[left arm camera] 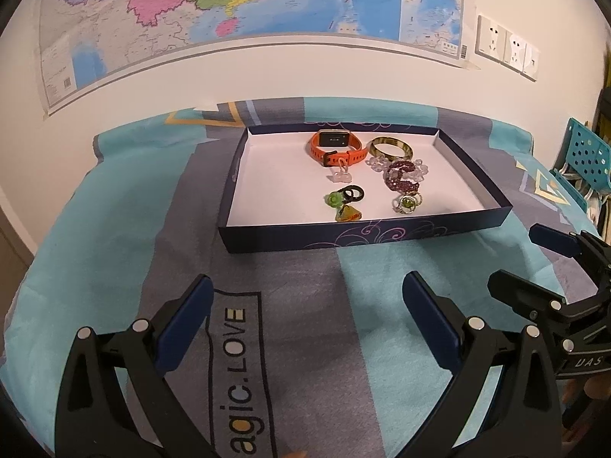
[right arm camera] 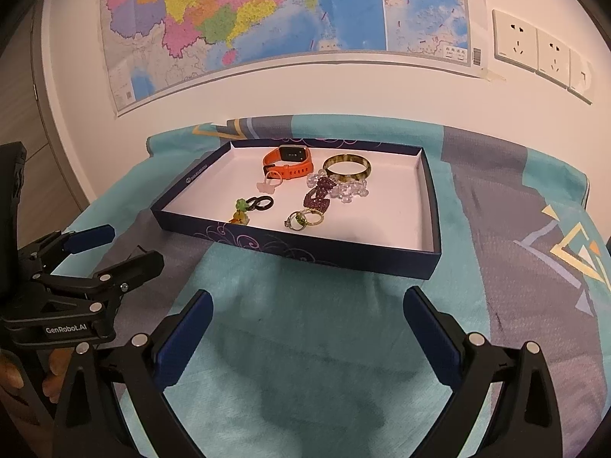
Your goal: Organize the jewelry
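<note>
A shallow dark blue box (left arm camera: 359, 234) (right arm camera: 305, 253) with a white floor sits on the cloth and holds the jewelry. Inside lie an orange watch (left arm camera: 336, 144) (right arm camera: 289, 162), a mottled bangle (left arm camera: 391, 147) (right arm camera: 346, 168), a clear bead bracelet (left arm camera: 420, 168) (right arm camera: 349, 190), a purple bead bracelet (left arm camera: 399, 177) (right arm camera: 319, 196), metal rings with green stones (left arm camera: 408, 202) (right arm camera: 303, 219), black rings (left arm camera: 353, 192) (right arm camera: 261, 202), a green ring (left arm camera: 333, 200) and a pink ring (right arm camera: 270, 182). My left gripper (left arm camera: 307, 297) (right arm camera: 114, 244) and right gripper (right arm camera: 307, 309) (left arm camera: 534, 255) are both open and empty, short of the box's near wall.
A turquoise and grey patterned cloth (left arm camera: 152, 229) (right arm camera: 515, 267) covers the table. A map (left arm camera: 229, 7) and wall sockets (right arm camera: 534, 45) hang on the white wall behind. A turquoise perforated chair (left arm camera: 584, 156) stands at the right.
</note>
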Tool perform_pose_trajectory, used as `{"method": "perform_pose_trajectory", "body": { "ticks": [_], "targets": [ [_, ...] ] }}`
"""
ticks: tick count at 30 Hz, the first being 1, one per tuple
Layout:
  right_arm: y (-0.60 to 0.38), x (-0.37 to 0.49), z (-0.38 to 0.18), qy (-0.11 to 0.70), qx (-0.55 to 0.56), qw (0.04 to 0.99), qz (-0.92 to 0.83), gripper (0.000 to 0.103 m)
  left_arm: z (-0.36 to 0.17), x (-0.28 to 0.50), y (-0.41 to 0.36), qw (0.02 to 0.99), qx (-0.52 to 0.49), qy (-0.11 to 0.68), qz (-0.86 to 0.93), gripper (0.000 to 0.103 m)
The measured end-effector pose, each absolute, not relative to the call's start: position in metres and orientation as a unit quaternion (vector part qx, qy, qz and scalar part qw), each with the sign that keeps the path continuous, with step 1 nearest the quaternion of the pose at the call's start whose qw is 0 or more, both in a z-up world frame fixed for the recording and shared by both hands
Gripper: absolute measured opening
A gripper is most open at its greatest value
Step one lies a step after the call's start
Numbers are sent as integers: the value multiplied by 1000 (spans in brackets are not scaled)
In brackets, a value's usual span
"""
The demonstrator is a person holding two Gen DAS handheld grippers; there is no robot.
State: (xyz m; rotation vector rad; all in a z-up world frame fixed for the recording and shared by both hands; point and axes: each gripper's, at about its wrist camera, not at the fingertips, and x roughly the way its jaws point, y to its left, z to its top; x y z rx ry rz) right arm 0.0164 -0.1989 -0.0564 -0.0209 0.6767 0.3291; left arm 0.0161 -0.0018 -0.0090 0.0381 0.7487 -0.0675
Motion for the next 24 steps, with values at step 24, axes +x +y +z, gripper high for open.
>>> {"method": "perform_pose_trajectory", "body": {
  "ticks": [24],
  "targets": [
    [-196,14,-60,334,-13,929,160,96,-9,15,-2,928,12,370,-31,98]
  ]
}}
